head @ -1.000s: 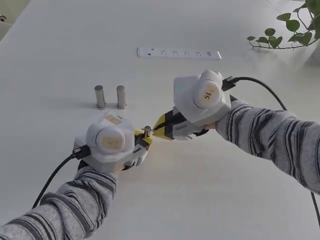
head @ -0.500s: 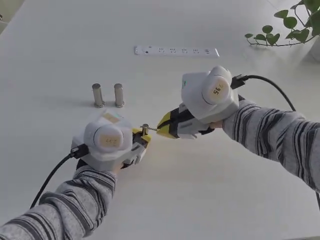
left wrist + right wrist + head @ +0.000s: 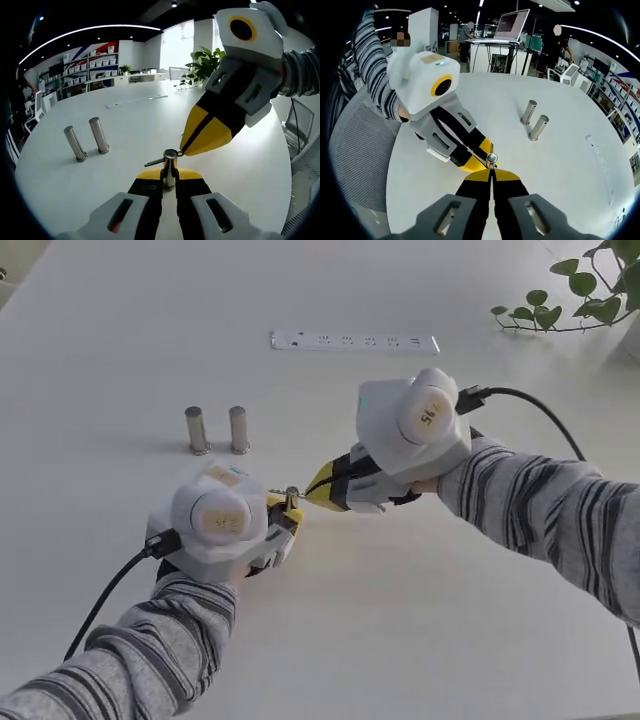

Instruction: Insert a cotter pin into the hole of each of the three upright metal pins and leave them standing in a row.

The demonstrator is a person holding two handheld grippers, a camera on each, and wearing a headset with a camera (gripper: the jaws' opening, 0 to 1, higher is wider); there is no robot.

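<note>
Metal pin (image 3: 170,161) base hidden in left gripper (image 3: 169,177) jaws, plant (image 3: 584,286) cut by edge

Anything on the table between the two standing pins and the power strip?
No. Head view shows bare table between the standing pins and the power strip.

Two upright pins (image 3: 196,430) are standing rear left, a power strip (image 3: 354,341) is lying beyond; the bench (image 3: 400,620) is lying open front and right.

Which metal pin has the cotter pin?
The metal pin held in the left tongs, cotter pin through its top; the two standing pins are bare.
</note>
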